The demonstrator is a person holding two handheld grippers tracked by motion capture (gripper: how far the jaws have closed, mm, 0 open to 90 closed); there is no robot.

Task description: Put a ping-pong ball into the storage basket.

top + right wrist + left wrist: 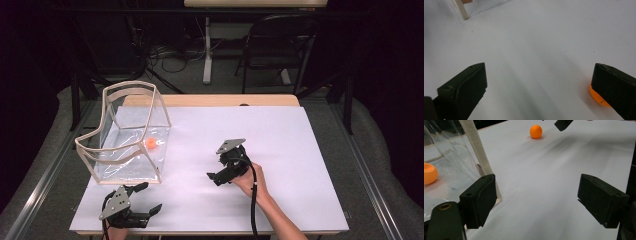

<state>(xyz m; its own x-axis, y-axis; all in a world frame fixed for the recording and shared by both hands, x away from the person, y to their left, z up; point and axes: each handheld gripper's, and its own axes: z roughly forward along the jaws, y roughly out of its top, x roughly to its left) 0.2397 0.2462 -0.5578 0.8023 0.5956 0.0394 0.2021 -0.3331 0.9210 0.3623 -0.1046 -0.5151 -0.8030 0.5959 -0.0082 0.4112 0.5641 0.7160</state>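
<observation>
Right gripper view shows the right gripper spread wide with the loose orange ball tucked partly behind one finger rather than between the pair, so it could be knocked away when closed.

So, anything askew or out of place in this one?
The clear bag lies tipped on its side, mouth toward the table's left edge, with one orange ball inside. A second orange ball sits loose on the white sheet by the right gripper.
</observation>
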